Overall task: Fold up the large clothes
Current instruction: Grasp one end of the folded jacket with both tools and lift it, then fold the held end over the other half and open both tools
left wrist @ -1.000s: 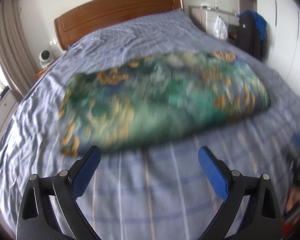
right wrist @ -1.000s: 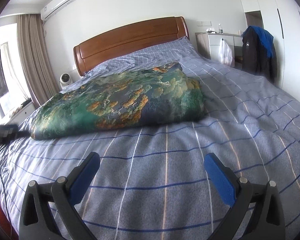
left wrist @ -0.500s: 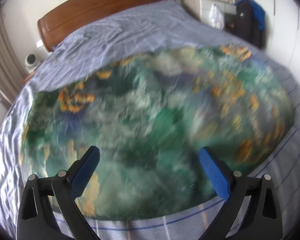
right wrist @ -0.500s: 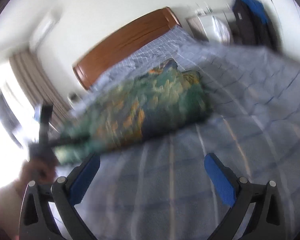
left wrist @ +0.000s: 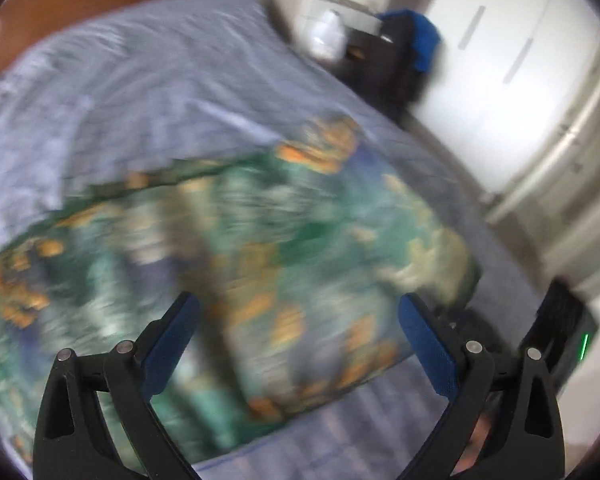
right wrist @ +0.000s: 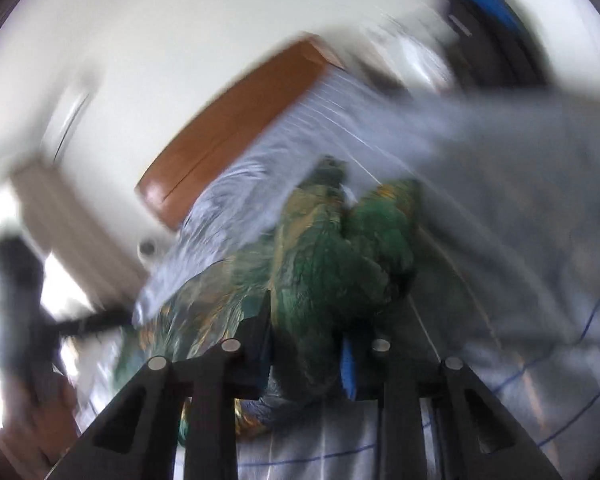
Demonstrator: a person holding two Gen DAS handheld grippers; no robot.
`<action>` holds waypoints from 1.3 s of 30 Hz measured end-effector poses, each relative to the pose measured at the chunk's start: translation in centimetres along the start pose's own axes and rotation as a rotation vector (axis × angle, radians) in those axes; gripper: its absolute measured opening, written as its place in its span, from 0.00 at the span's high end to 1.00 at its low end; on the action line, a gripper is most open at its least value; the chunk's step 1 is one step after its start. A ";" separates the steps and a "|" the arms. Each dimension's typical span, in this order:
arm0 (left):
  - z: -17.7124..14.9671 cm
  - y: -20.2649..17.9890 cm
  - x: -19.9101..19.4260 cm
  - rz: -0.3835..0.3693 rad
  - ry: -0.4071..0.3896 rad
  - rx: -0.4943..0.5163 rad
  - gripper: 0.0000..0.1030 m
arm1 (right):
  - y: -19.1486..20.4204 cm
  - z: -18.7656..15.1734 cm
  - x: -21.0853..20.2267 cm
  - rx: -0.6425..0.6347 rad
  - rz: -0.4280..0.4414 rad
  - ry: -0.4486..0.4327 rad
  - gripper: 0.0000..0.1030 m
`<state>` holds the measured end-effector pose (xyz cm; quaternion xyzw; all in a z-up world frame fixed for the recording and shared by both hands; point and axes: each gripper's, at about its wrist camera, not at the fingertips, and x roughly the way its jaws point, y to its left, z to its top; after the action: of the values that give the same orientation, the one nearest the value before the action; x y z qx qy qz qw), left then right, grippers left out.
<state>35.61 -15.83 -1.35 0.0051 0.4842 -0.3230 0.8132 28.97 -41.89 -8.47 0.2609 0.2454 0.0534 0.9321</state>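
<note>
green and orange printed cloth, the garment [left wrist: 236, 280], lies on the blue checked bed [left wrist: 148, 92], already doubled into a thick, roughly rectangular bundle near the bed's foot edge and reaching toward its right side. so by my reckoning some folds are made, and at least one more is left before the bundle is compact; the blur hides how neat the layers are.

my right gripper [right wrist: 303, 360] is closing, its jaws narrow, with a bunched corner of the garment [right wrist: 339, 264] between the blue pads; the cloth rises in a green hump straight out of the jaws, and the pads appear to be pressing on it.

my left gripper [left wrist: 296, 344] stands wide apart above the bundle's near part, holding nothing; whether its pads brush the fabric i cannot tell through the smear. the right gripper's black body shows at the bundle's right end, near the bed's right edge.
</note>
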 end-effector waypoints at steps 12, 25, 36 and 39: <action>1.6 -4.2 -1.1 0.086 0.118 0.184 0.02 | 17.1 -6.8 -1.6 -0.868 -0.039 -0.081 0.78; -2.3 6.8 -6.9 0.221 0.012 0.005 0.66 | 22.5 -10.7 -3.9 -0.917 0.274 0.017 0.33; -10.1 22.4 -11.1 0.141 -0.092 -0.353 0.65 | 20.1 -4.0 8.7 -0.398 0.217 0.207 0.50; -13.3 25.9 -11.8 0.141 -0.120 -0.435 0.65 | 21.9 -5.8 12.5 -0.392 0.293 0.318 0.53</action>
<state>35.18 15.07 -7.00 -0.1556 0.4918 -0.1531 0.8429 37.70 -17.64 -6.90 0.0966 0.3331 0.2740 0.8970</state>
